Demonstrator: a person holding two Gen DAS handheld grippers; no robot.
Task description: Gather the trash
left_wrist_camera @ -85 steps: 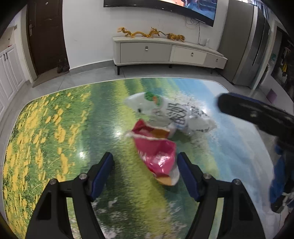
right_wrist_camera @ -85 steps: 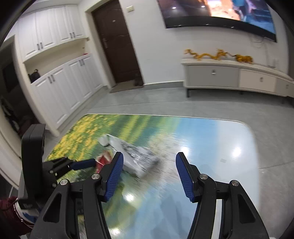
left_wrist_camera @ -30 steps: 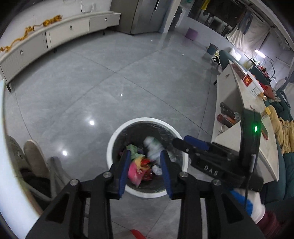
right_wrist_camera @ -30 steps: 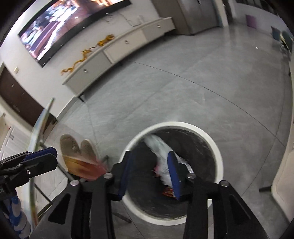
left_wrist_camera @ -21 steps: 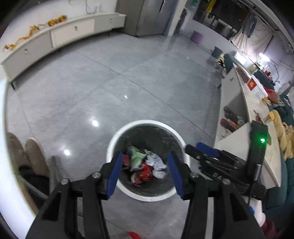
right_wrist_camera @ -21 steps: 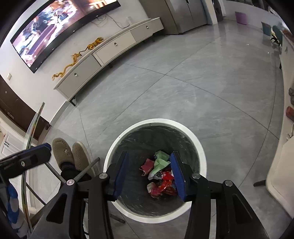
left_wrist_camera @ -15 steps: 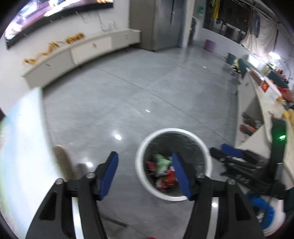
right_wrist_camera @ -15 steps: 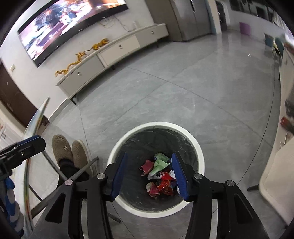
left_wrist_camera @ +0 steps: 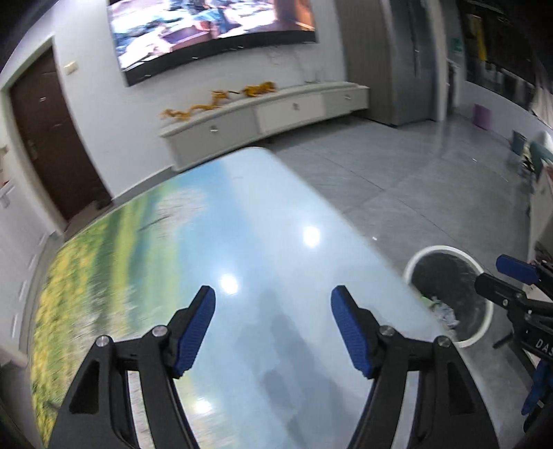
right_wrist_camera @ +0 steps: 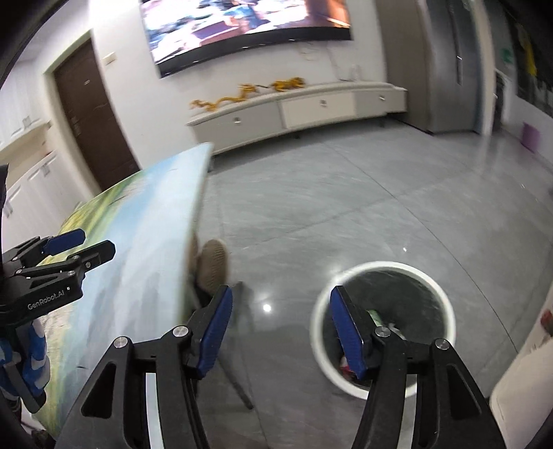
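the left gripper (left_wrist_camera: 273, 304) sits nearest in the left wrist view, its blue pads (left_wrist_camera: 193, 331) spread well apart with nothing between them; its jaws have just been opening. it hangs over the glossy tabletop (left_wrist_camera: 242, 241), whose printed landscape runs from yellow flowers on the left through green to pale blue sky on the right. the stretch of tabletop under and ahead of this gripper carries only ceiling-light glare.

the right gripper (right_wrist_camera: 280, 304) is off the tabletop's edge, above the grey tiled floor (right_wrist_camera: 345, 207). its jaws have also just been opening, and they stand apart with nothing gripped. in the left wrist view the same gripper (left_wrist_camera: 511, 276) juts in from the right edge.

just beyond the right finger stands the white-rimmed trash bin (right_wrist_camera: 446, 304) with a dark liner, on the floor beside the tabletop. the trash (right_wrist_camera: 375, 316) lies in the bottom of it: crumpled green, white and red wrappers, partly hidden by the finger. the left wrist view shows the bin (left_wrist_camera: 484, 328) past the tabletop's right edge.

a tan slipper (right_wrist_camera: 214, 262) pokes out beneath the tabletop's edge, next to a thin dark leg.

farther back a long low white cabinet (left_wrist_camera: 269, 114) runs along the wall, with golden dragon figures (left_wrist_camera: 214, 100) on top. above it hangs a wide curved screen (left_wrist_camera: 214, 31). a dark brown door (left_wrist_camera: 48, 138) stands at the left.
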